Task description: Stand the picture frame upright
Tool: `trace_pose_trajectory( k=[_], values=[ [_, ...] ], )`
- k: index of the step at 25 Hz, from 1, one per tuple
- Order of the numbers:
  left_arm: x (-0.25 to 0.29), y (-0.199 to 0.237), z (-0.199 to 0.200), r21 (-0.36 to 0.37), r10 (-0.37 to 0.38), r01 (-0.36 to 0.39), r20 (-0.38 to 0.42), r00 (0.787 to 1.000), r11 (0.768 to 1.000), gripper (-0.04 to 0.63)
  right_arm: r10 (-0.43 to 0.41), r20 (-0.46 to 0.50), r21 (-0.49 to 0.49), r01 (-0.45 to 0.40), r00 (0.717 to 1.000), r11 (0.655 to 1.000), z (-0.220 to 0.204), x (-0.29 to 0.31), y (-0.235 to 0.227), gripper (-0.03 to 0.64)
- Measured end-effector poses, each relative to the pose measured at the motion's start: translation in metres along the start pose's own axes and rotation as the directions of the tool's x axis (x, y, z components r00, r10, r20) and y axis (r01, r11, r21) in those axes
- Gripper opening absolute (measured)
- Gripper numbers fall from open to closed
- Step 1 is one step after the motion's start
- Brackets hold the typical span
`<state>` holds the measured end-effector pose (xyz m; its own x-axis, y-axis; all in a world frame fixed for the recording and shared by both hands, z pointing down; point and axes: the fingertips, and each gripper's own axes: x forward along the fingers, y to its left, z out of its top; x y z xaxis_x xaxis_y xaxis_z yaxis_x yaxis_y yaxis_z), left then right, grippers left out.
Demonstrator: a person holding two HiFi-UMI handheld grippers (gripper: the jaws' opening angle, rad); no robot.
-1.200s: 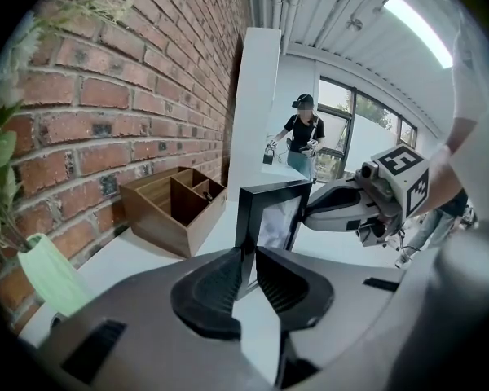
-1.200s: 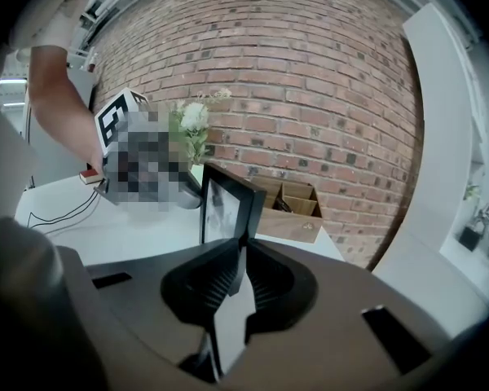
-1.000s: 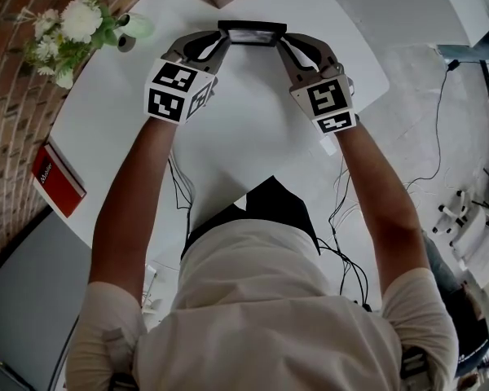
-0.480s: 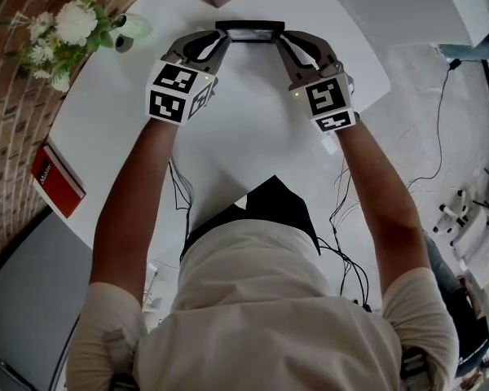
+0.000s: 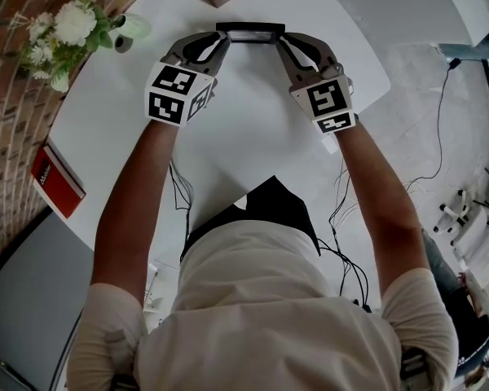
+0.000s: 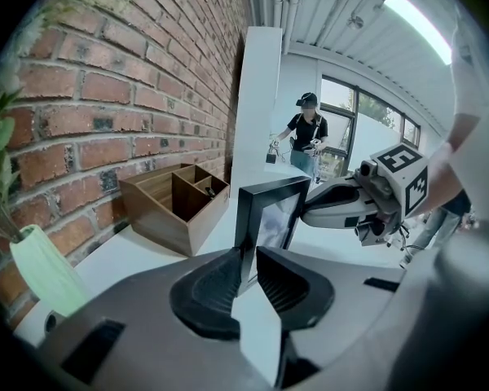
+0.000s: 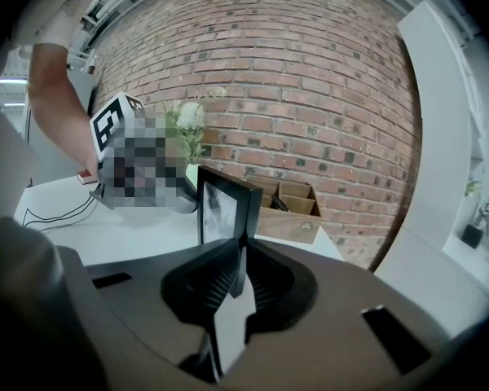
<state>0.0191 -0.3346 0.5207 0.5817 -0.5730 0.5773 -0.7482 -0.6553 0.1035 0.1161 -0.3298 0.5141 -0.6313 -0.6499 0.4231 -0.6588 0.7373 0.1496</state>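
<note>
Left tongs (image 5: 222,42) gripped the left edge of the picture frame (image 5: 250,32), jaws having just eased slightly; right tongs (image 5: 282,44) clamped its right edge. Frame was upright above the table (image 5: 253,120).

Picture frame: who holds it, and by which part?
Both hold the picture frame: the left gripper grips its left side edge, the right gripper its right side edge. Left jaws have just opened slightly around it.
</note>
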Motion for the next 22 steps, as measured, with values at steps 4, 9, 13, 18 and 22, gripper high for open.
trace_pose_trajectory(
  k=[4, 9, 13, 18, 22],
  values=[
    [0.0002, 0.0003, 0.0008, 0.006, 0.0, 0.0, -0.002, 1.0, 1.0, 0.055, 0.002, 0.001, 0.003, -0.002, 1.0, 1.0, 0.0007, 0.0001, -0.0011, 0.035],
    [0.0001, 0.0008, -0.0006, 0.003, -0.001, 0.001, -0.005, 1.0, 1.0, 0.061, 0.003, 0.001, 0.002, -0.003, 1.0, 1.0, 0.0004, 0.0005, -0.0009, 0.035],
    [0.0009, 0.0028, -0.0023, 0.0, 0.003, -0.003, -0.01, 1.0, 1.0, 0.077, -0.002, 0.002, 0.009, 0.002, 1.0, 1.0, -0.0001, 0.0007, -0.0013, 0.035],
    [0.0003, 0.0053, -0.0038, 0.001, 0.005, -0.005, -0.014, 1.0, 1.0, 0.081, -0.002, -0.008, 0.01, 0.002, 1.0, 1.0, -0.0032, 0.0007, -0.001, 0.035],
    [-0.0007, 0.0045, -0.0047, -0.001, 0.003, -0.003, -0.014, 1.0, 1.0, 0.081, -0.004, -0.016, 0.012, 0.004, 1.0, 1.0, -0.007, -0.0017, -0.0004, 0.035]
  ],
)
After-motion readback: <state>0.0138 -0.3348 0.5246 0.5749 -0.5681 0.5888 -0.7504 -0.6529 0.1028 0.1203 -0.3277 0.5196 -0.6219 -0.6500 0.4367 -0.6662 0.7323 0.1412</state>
